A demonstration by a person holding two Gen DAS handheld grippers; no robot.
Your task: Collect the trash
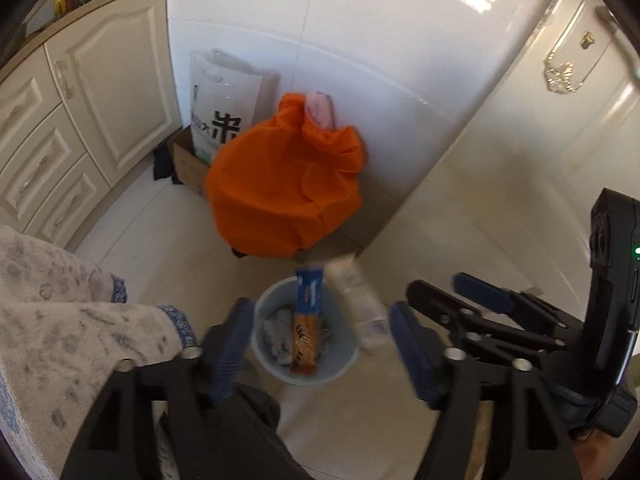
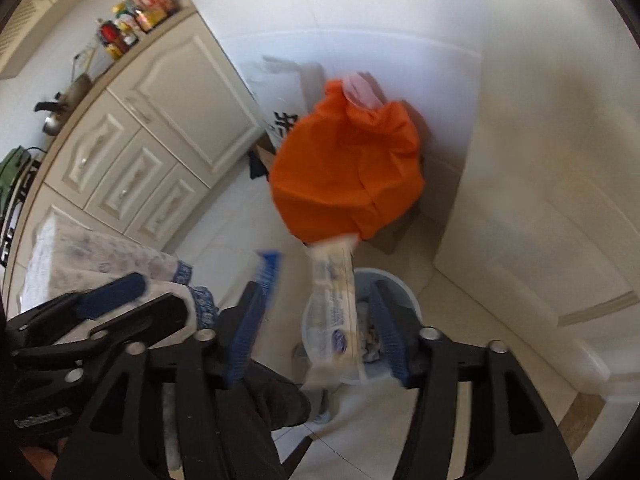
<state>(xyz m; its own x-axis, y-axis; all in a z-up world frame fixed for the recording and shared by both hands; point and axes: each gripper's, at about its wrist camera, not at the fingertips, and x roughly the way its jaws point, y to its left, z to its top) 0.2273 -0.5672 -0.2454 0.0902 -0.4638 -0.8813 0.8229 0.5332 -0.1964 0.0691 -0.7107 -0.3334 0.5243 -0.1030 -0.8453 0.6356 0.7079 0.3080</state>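
Note:
A pale blue trash bin (image 1: 348,354) stands on the floor below both grippers, with crumpled trash in it. In the left wrist view my left gripper (image 1: 320,344) is open above the bin; a blue and orange snack wrapper (image 1: 307,320) is between its fingers, blurred, apart from the pads and end-down into the bin. A whitish wrapper (image 1: 360,304) is blurred in the air over the bin's right rim. In the right wrist view my right gripper (image 2: 316,332) is open, and the whitish wrapper (image 2: 334,312) hangs between its fingers above the bin (image 2: 408,292), touching neither pad.
A big orange bag (image 1: 280,188) sits on a cardboard box by the white wall, a white printed bag (image 1: 220,108) behind it. Cream cabinets (image 1: 80,120) with jars on top stand at the left. A patterned cloth (image 1: 60,320) is at the lower left. A cream door (image 1: 560,140) is at the right.

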